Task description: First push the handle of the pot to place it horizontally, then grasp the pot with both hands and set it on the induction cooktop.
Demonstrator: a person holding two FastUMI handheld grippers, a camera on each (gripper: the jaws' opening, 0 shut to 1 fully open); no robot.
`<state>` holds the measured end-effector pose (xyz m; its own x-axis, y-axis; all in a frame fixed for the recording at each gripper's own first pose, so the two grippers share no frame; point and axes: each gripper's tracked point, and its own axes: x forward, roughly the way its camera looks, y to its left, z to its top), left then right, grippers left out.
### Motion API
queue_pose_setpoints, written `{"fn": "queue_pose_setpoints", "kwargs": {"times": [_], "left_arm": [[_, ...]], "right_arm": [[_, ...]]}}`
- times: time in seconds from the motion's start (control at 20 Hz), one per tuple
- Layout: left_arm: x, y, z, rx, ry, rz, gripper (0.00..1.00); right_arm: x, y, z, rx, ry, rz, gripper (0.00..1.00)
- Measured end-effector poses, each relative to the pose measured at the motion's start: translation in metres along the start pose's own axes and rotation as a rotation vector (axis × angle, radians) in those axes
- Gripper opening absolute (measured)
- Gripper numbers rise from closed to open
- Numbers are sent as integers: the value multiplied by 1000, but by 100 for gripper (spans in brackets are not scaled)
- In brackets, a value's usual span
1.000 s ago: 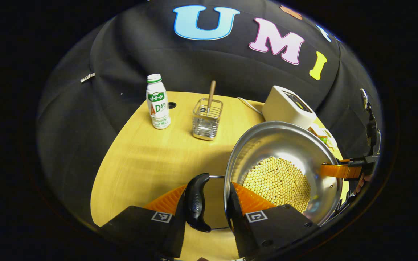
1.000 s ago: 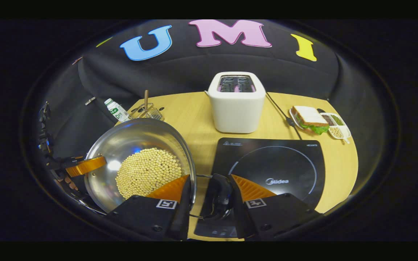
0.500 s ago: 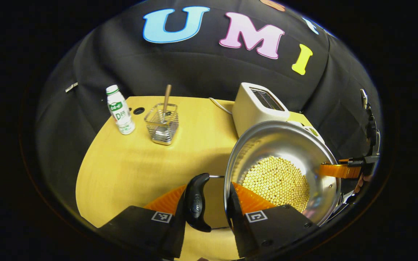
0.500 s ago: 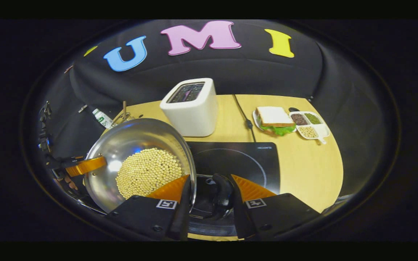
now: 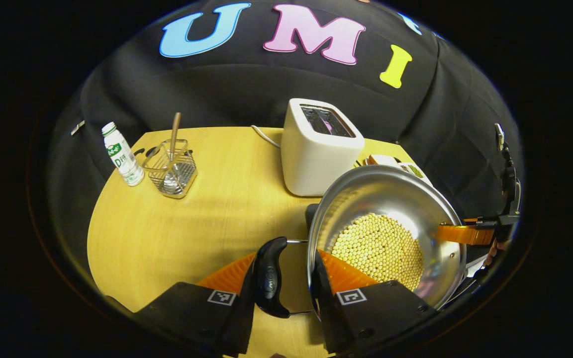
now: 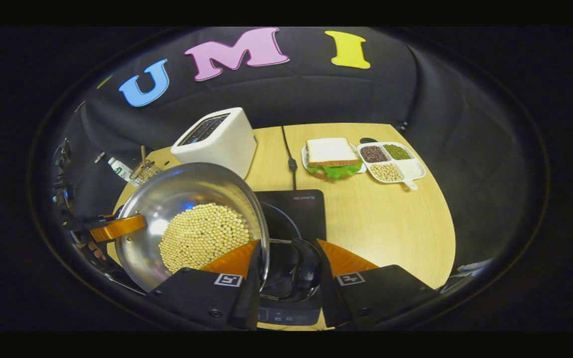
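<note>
- The left gripper [image 5: 289, 278] is clamped across the wall of the pot [image 5: 391, 199], one finger inside the bowl, the other outside, with the pot's black side handle [image 5: 269, 278] lying level between them.
- The right gripper [image 6: 286, 268] grips the opposite side the same way: one finger inside against the rim, the other beyond that side's black handle [image 6: 306, 268].
- In the left gripper view the right gripper appears across the bowl, a hand [image 5: 493, 251] just behind it.
- Both handles look horizontal, so I judge the pushing step done and the two-handed grasp made.
- The pot, its bottom covered in pale beans [image 6: 202, 236], appears lifted and sits over the near-left part of the induction cooktop [image 6: 299, 211]; it covers the left of the ring mark.
- Left to do, by my reading: centre the pot on the cooktop, lower it flat, release both grips.
- Behind the cooktop stands a white toaster [image 6: 217, 136]; to the cooktop's far right lie a sandwich [image 6: 331, 156] and a divided dish [image 6: 391, 161].
- Well left of the cooktop stand a bottle [image 5: 122, 154] and a wire holder [image 5: 172, 169].
</note>
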<state>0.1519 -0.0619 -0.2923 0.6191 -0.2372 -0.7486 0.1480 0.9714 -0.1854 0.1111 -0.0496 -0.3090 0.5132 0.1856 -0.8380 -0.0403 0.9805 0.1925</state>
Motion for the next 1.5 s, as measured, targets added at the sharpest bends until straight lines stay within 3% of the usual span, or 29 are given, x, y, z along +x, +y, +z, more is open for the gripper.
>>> {"fn": "queue_pose_setpoints", "kwargs": {"times": [0.5,0.95,1.5], "left_arm": [[30,-25,-7,-3,27,0,59],[34,-18,-14,-48,20,-6,58],[33,-20,-13,-32,25,-11,59]], "right_arm": [[22,-34,-9,14,30,-1,53],[30,-31,-11,2,17,6,53],[30,-32,-12,30,5,5,54]]}}
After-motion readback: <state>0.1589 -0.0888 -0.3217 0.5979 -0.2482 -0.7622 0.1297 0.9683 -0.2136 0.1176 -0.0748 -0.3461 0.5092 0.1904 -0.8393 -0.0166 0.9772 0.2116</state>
